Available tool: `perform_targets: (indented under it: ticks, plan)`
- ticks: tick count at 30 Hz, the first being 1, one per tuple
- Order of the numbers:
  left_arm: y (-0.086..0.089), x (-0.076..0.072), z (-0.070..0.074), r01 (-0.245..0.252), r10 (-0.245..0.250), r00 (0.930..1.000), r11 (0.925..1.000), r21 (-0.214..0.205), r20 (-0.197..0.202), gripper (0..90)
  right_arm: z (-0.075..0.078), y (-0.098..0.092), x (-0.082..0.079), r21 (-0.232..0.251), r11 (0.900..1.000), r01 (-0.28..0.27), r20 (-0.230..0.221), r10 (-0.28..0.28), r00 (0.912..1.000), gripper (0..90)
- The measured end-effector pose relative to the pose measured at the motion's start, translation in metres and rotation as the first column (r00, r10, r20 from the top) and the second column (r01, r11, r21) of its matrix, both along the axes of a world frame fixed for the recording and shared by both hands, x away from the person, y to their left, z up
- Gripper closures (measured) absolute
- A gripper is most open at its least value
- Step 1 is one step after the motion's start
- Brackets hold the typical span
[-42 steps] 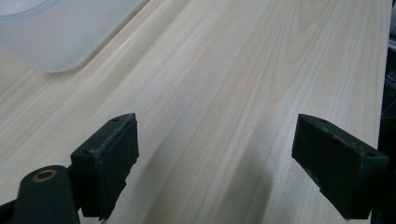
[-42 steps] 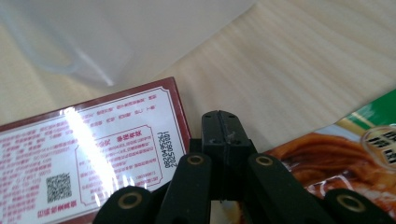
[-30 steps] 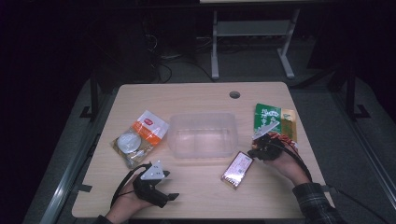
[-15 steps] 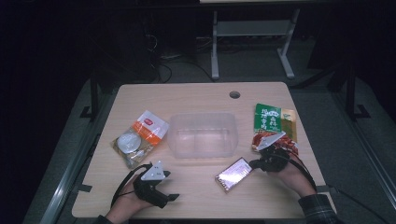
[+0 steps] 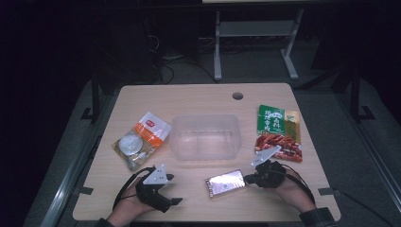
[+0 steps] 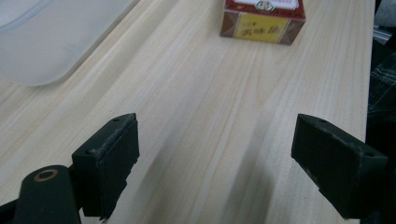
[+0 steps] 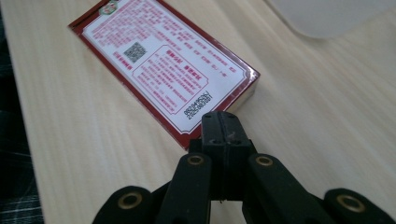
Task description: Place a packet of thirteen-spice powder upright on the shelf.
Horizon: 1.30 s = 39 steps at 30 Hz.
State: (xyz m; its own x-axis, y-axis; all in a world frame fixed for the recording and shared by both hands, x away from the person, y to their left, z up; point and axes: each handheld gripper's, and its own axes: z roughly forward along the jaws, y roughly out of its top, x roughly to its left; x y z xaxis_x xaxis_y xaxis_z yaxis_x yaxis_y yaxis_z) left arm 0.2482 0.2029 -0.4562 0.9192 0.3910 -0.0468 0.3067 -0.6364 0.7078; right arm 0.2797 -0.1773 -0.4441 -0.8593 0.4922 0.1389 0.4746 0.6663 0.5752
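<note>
Since the earlier frame, the red box [image 5: 226,183] has slid along the tabletop [image 5: 198,97] toward 9 o'clock and rotated flatter, and the right claw [image 5: 249,178] has travelled with it; the left claw [image 5: 176,201] has not shifted.

Right claw: jaws fully closed, pads pressed together, nothing between them. In the right gripper view the closed tip [image 7: 223,125] sits at the near short edge of the box [image 7: 163,65]. The judgement is that the closed tip serves as a pusher, which suits a flat, low box that offers no easy edge to pinch.

Left claw: jaws wide apart and empty, resting low at 7 o'clock on the tabletop. In the left gripper view its pads [image 6: 114,154] face the box [image 6: 262,18] across bare wood, probably positioned to receive or brace it.

Box location: flat on the tabletop at 6 o'clock, printed back face up, just in front of the clear plastic container [image 5: 205,137]. The orange snack bag [image 5: 141,139] lies at 9 o'clock, the green-and-red packet [image 5: 279,130] at 3 o'clock.
</note>
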Motion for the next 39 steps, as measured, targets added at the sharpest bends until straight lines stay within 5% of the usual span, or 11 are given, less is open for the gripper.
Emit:
perform_targets:
  ticks: [10, 12, 16, 23, 31, 39]
  plan:
    - [-0.001, -0.002, 0.001, 0.017, -0.017, 0.9998, 0.9998, -0.003, -0.006, 14.2, 0.001, 0.023, -0.013, 0.028, 0.9976, -0.064, 0.009, 0.064, 0.9979, 89.8]
    - [-0.002, -0.002, 0.002, 0.024, -0.024, 0.9997, 0.9997, -0.006, -0.007, 13.8, 0.001, 0.021, -0.014, 0.029, 0.9985, -0.046, 0.014, 0.045, 0.9989, 89.4]
    - [-0.005, 0.002, 0.006, 0.051, -0.051, 0.9987, 0.9987, -0.009, 0.000, 13.4, 0.000, 0.013, -0.013, 0.056, 0.9979, 0.032, 0.010, -0.033, 0.9994, 70.1]
    - [-0.023, 0.005, 0.013, 0.102, -0.101, 0.9945, 0.9945, -0.022, 0.027, 13.4, -0.001, -0.002, -0.016, 0.037, 0.9871, 0.156, 0.057, -0.158, 0.9859, 47.5]
    - [-0.051, 0.013, 0.013, 0.163, -0.163, 0.9858, 0.9865, -0.008, 0.040, 13.4, -0.002, -0.022, -0.024, 0.057, 0.9762, 0.209, 0.122, -0.215, 0.9690, 38.7]
    - [-0.072, 0.023, 0.007, 0.213, -0.213, 0.9763, 0.9770, 0.015, 0.037, 14.5, -0.006, -0.027, -0.022, 0.074, 0.9787, 0.191, 0.127, -0.199, 0.9716, 38.4]
